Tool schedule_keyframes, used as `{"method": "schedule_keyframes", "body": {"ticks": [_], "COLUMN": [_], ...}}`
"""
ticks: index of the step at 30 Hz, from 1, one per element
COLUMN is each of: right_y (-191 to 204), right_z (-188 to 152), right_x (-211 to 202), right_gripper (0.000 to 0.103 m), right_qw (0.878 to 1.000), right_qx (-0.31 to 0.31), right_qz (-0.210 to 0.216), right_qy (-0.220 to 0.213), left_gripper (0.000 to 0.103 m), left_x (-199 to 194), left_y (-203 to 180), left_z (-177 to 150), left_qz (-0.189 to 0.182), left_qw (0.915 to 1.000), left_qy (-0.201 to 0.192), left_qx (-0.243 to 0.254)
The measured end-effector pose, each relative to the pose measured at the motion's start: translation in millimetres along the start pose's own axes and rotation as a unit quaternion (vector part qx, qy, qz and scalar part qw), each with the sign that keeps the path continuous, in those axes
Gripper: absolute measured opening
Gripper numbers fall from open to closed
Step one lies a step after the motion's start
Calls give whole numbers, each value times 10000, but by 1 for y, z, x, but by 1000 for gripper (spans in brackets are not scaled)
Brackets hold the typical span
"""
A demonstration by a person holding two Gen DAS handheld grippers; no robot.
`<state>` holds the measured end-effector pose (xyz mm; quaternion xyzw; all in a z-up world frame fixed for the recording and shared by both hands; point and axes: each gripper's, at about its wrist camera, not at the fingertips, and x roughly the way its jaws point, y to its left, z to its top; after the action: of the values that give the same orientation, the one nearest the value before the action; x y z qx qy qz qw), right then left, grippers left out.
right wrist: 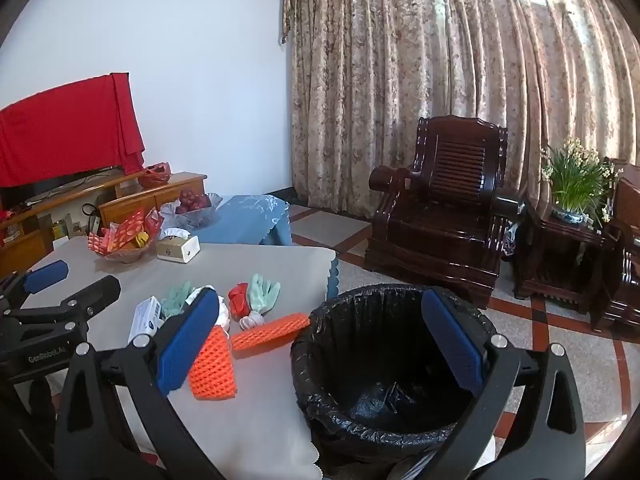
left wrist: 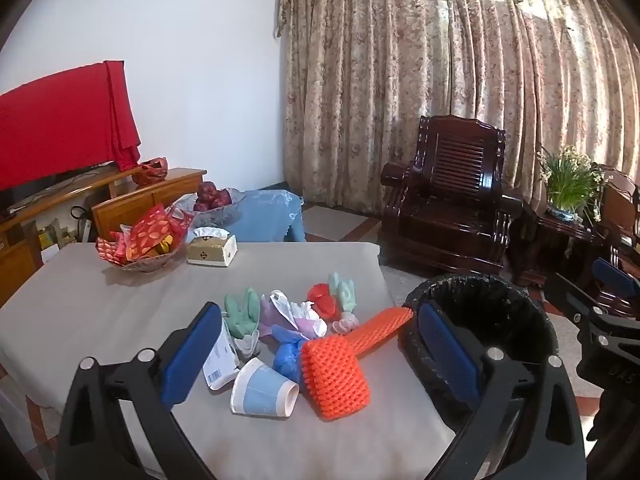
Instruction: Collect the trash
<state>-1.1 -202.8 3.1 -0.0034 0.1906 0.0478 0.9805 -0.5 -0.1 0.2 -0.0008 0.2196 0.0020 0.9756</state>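
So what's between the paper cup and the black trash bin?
The orange foam net lies between the paper cup and the trash bin, seen in the left wrist view.

The bench (left wrist: 100, 300) is covered in plain beige. Two foam nets (left wrist: 338, 376) are coloured bright orange, with a woven mesh pattern. The paper cup (left wrist: 262, 388) is banded in white and light blue. The bin (right wrist: 384, 380) is lined in black. The curtains (left wrist: 460, 80) are patterned with faded flowers.
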Motion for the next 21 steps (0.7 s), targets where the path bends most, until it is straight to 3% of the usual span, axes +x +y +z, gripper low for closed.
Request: {"method": "schedule_keyframes", "body": {"ticks": [21], "right_y": [4], "right_z": [-3], "right_x": [6], "right_gripper": [98], "right_qw": [10000], "right_qx": [4], "right_qz": [1], "right_qy": [5], "left_gripper": [97], "left_x": [2], "left_y": [1], "left_z": [-1], "left_qz": [5], "left_qw": [10000], "left_qy": [17], "left_qx": [-13]}}
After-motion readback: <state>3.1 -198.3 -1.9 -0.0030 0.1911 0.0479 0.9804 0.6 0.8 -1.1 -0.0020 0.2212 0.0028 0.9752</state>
